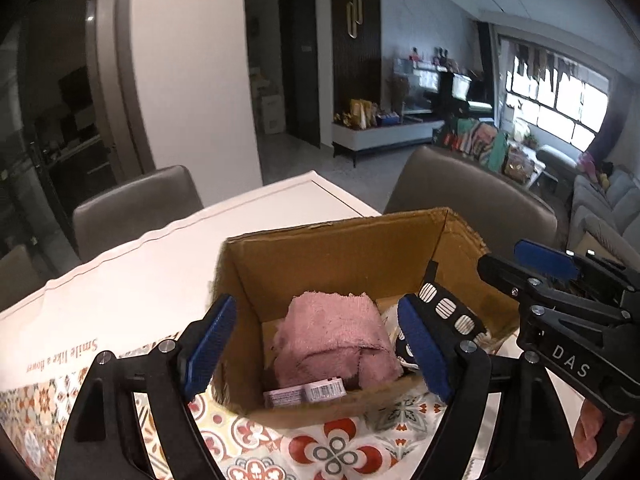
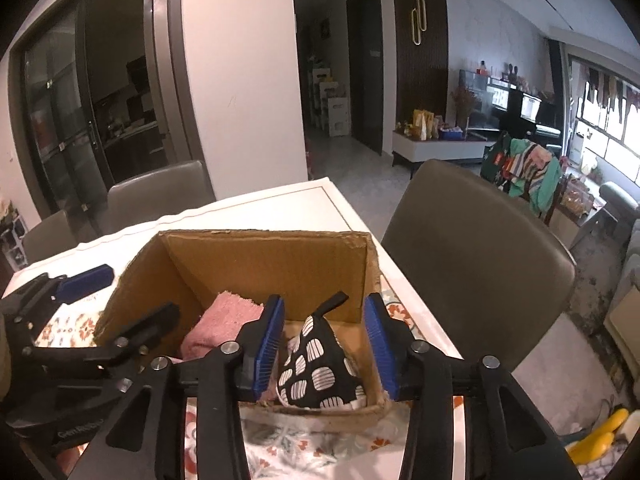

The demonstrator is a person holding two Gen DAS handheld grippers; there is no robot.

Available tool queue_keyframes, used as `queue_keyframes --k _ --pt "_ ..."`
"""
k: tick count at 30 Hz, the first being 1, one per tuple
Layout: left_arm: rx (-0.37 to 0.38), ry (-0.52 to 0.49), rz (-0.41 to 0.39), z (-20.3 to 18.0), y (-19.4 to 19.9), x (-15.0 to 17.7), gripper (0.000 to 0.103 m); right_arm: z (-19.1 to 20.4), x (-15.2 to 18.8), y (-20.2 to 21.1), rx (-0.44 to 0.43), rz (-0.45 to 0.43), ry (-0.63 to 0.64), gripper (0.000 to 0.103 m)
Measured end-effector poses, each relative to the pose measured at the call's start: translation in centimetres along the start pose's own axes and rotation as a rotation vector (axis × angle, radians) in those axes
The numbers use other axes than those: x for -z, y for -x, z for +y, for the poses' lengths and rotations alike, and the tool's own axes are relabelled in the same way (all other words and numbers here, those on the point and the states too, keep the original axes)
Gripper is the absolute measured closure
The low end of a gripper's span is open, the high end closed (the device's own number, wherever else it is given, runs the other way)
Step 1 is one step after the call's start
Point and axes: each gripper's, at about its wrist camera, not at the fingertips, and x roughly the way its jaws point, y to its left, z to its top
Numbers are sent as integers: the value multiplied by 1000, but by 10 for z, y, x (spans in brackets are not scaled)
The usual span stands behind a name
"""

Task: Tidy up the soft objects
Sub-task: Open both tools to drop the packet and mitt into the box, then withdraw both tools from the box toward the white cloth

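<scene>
Sitting on the patterned tablecloth (image 1: 336, 452), the cardboard box (image 1: 336, 248) is holding a folded pink towel (image 1: 336, 340) beside a black-and-white spotted cloth (image 2: 316, 364). The left wrist view alone is showing a small labelled packet (image 1: 304, 392) at the box's near wall; the right wrist view alone is showing something yellow (image 2: 596, 436) on the floor. The left gripper (image 1: 320, 348) is gaping wide, empty, straddling the towel, while the right gripper (image 2: 326, 348) is standing partly open around the spotted cloth, pads not touching it.
</scene>
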Motion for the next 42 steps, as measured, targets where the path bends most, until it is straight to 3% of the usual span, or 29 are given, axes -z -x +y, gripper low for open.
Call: queue_keyframes --k 8,19,25,42 --pt "-42 67 -55 -2 46 16 18 -5 8 35 -22 -28 -29 54" --pt "-70 93 -71 -7 89 47 17 2 30 88 -38 -69 6 54" --pt "-85 100 -62 -6 98 69 17 4 48 106 -36 -80 1 46" --pt "-123 144 39 0 102 138 16 17 114 105 -60 18 -12 46"
